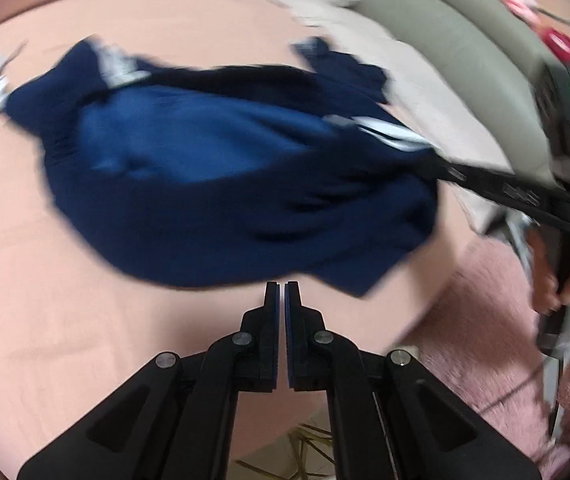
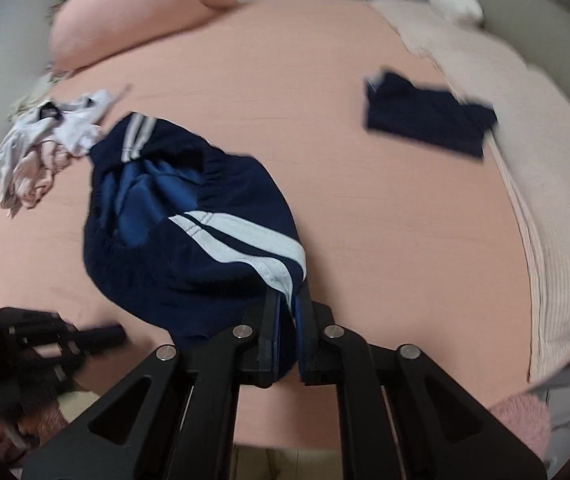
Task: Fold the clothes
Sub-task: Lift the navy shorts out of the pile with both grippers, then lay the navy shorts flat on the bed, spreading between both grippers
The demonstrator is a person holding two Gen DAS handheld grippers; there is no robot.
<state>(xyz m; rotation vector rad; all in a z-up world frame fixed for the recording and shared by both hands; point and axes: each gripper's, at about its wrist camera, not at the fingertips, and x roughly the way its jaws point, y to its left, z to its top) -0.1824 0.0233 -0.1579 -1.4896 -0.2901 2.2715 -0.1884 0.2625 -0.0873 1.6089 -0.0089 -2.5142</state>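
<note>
The soft, limp shorts (image 2: pixel 189 240) hang from the right tongs (image 2: pixel 287 312), clamped at the striped hem; the left tongs (image 1: pixel 281 300) are closed, empty.

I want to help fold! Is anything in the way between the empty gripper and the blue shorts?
Nothing visible. The left gripper is shut and empty, with only bare pink bedsheet between it and the navy shorts. The right gripper is shut on them.

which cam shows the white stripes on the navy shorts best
The right wrist view: the white stripes on the navy shorts are sharp, running into the right gripper jaws. The left wrist view shows them small and motion-blurred.
</note>
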